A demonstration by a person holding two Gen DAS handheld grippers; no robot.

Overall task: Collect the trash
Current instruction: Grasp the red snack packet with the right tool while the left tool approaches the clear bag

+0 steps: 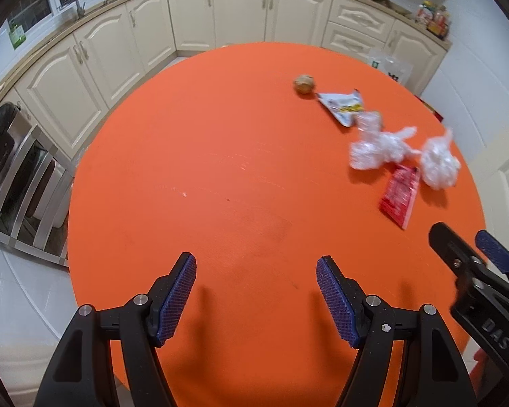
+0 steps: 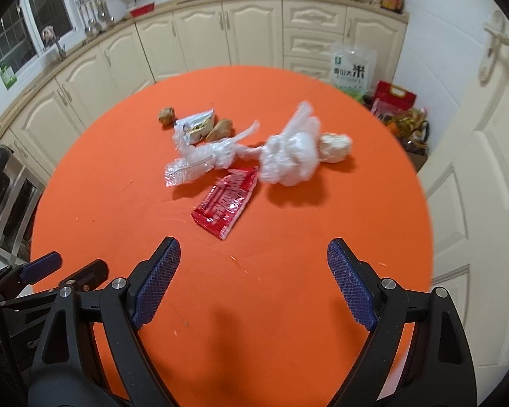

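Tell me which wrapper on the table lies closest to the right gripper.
The red wrapper, lying flat just ahead of the right gripper. The white wrapper sits farther back, near the brown lumps.

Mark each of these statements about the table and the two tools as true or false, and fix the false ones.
1. Both the left tool and the right tool are open with nothing between their pads. True.
2. The red wrapper lies flat on the orange table. True.
3. The right tool is gripping the crumpled clear plastic bag. False: the bag lies on the table ahead of the tool, untouched.
4. The table is bare. False: wrappers, plastic and a small brown ball lie on it.
5. The red wrapper is the trash nearest the right tool. True.
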